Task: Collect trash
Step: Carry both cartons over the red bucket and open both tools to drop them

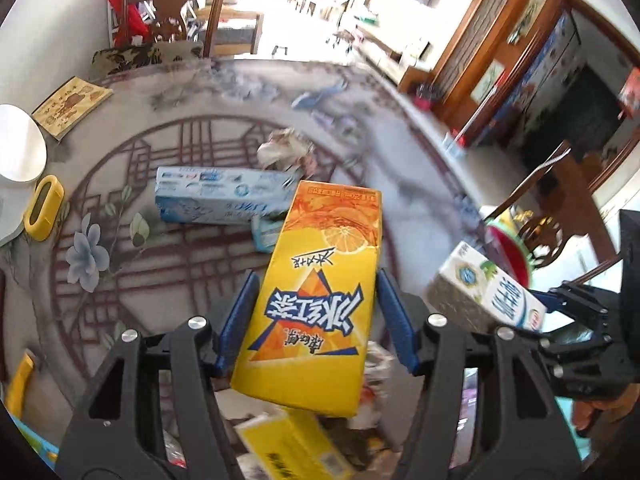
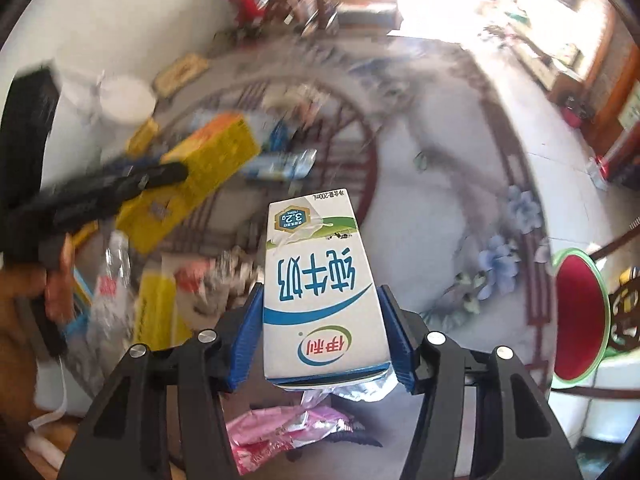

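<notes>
A yellow tea carton (image 1: 316, 300) is clamped between the blue pads of the left claw (image 1: 318, 312) and held above the patterned bench (image 1: 180, 264). A white milk carton (image 2: 320, 292) is clamped in the right claw (image 2: 320, 320). A blue box (image 1: 216, 196) and crumpled paper (image 1: 286, 148) are left on the bench.

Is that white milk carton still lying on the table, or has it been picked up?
Picked up. The white milk carton sits clamped between the right gripper fingers, lifted above the patterned table.

The right tool (image 2: 320, 320) clamps a white milk carton (image 2: 320, 292) above the table (image 2: 440, 140).
</notes>
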Demonstrator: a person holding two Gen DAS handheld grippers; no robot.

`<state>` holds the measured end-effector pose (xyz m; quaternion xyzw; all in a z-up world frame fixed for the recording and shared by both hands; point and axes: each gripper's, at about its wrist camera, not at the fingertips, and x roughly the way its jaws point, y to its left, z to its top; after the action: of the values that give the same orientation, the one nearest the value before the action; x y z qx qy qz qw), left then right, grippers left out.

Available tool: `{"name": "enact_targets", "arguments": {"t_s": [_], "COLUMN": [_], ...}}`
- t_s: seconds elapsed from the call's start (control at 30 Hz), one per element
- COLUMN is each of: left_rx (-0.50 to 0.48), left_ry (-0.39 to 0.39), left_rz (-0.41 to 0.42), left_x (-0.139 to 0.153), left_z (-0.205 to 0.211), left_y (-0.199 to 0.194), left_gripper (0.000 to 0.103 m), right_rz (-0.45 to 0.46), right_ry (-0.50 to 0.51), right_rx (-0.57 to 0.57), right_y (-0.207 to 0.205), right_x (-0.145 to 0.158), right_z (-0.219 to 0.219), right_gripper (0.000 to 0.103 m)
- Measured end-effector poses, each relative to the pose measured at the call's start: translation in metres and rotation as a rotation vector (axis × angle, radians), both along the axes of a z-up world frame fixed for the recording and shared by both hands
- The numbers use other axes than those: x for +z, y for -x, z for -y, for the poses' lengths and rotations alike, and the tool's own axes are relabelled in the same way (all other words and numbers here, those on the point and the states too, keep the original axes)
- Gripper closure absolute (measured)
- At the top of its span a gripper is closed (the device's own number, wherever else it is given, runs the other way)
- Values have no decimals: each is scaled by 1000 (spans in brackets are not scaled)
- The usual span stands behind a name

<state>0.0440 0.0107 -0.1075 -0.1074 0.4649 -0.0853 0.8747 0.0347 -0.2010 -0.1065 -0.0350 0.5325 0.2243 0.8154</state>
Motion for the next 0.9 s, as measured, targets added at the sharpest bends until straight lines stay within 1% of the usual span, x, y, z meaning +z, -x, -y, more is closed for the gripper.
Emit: {"name": "enact_targets", "arguments": {"t_s": [0.03, 0.17, 0.33, 0.7, 0.9], "left_rx": [2, 3, -1, -72, -105], "left_ry": [3, 44, 47, 92, 90], "left_rz": [10, 44, 92, 99, 103], "left_x": [3, 21, 38, 49, 53], "left_z": [2, 16, 37, 94, 132], "left_y": [2, 9, 13, 7, -3], "left_gripper": [45, 45, 45, 45, 45], "right_rz": [9, 64, 105, 106, 100], "right_ry": [-22, -51, -72, -74, -88], "right_rx": [-25, -75, -117, -185, -229], "right_y": [-1, -2, 2, 5, 1], "right_x": [7, 28, 45, 46, 41], "right_z": [6, 20, 39, 92, 130], "right_gripper": [49, 49, 49, 49, 49]}}
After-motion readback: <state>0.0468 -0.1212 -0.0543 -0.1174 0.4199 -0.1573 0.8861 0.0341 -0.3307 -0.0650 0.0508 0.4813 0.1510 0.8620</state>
